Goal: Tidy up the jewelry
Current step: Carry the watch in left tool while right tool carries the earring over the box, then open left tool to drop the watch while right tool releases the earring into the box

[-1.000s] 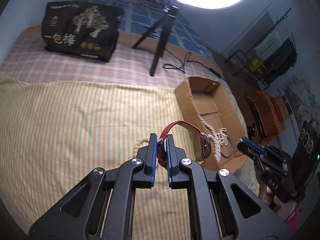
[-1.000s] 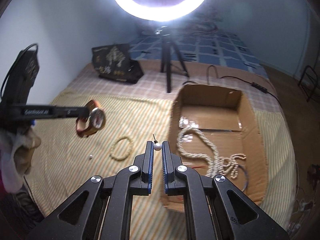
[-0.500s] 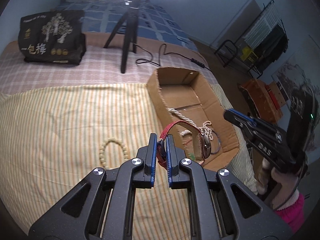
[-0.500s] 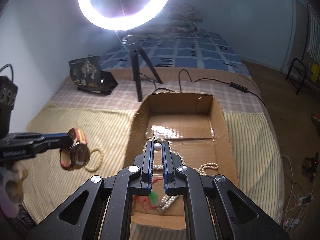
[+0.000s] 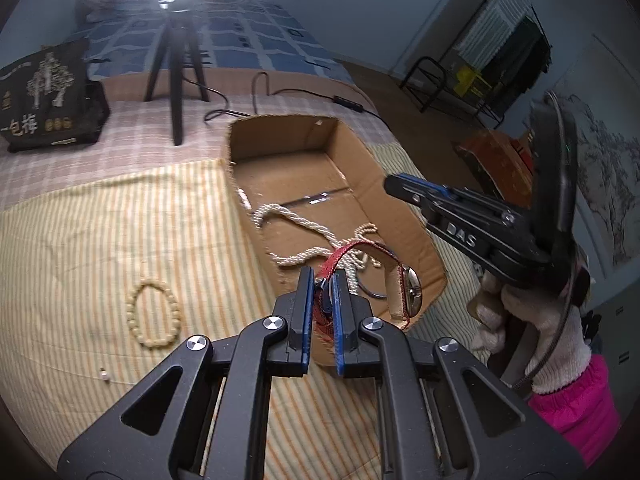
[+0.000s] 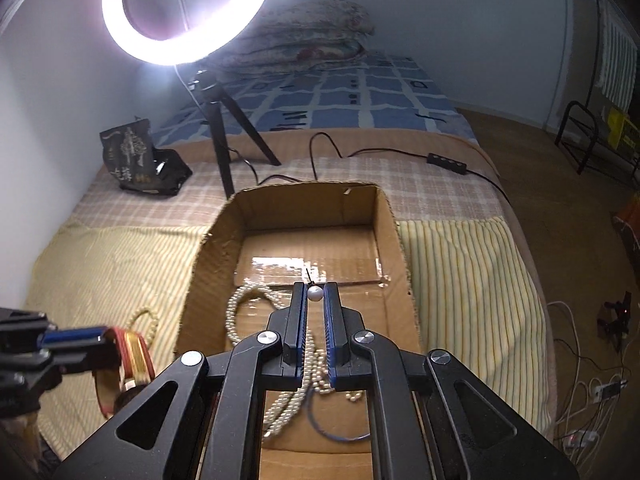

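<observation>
My left gripper point(image 5: 321, 276) is shut on the red strap of a wristwatch point(image 5: 412, 290) and holds it above the near left corner of the open cardboard box point(image 5: 280, 136). My right gripper point(image 6: 315, 290) is shut on a pearl stud earring point(image 6: 315, 293) and hovers over the middle of the box point(image 6: 304, 196). It also shows in the left wrist view point(image 5: 400, 186) above the box's right side. Pearl necklaces point(image 6: 240, 312) and a thin blue ring point(image 6: 340, 432) lie inside the box. A bead bracelet point(image 5: 154, 316) and a small pearl stud point(image 5: 105, 374) lie on the striped cloth.
A ring light on a black tripod point(image 6: 218, 128) stands behind the box, with its cable point(image 6: 446, 158) running right. A black printed bag point(image 5: 44, 96) sits at the back left. The bed edge and floor lie to the right.
Both grippers have moved toward and over the box. The right gripper with the earring has gone from the cloth side to above the box; the watch now hangs at the box's near corner.
</observation>
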Tool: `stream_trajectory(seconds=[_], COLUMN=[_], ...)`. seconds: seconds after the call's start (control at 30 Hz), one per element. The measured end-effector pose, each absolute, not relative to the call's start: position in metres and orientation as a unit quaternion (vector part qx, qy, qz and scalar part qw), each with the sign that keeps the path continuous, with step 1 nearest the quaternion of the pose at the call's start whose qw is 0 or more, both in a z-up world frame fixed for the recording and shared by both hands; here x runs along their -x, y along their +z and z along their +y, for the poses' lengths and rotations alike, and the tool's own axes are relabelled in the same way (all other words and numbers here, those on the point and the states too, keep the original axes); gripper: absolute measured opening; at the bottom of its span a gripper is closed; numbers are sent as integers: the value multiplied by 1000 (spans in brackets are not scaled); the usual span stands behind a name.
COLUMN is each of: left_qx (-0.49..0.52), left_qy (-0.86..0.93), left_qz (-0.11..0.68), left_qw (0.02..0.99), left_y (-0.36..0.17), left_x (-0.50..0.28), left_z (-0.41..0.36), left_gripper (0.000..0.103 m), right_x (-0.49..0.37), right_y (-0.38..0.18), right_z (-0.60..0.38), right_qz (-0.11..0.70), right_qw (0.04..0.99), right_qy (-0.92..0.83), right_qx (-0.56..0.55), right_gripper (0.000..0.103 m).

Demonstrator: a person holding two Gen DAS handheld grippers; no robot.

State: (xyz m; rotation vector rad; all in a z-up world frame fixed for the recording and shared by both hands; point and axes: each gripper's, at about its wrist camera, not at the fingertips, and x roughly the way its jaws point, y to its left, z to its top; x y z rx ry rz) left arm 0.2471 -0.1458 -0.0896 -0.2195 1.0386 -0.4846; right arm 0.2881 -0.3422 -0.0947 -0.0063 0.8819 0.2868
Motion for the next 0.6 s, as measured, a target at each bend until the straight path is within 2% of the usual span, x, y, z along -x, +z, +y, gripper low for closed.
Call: stream_trajectory(seconds=[0.6], left_qx=[76], left_qy=[-249], left_qz=[495], left_qw=[829], left_y=[-97], left_x=[-240], left_z=[-177], left_gripper=[9], right_x=[-295], right_y=[-98], right_z=[-353], right_qz=[423], right_qw=[896], right_qy=[132], right_qx=[-15], right_gripper=[7])
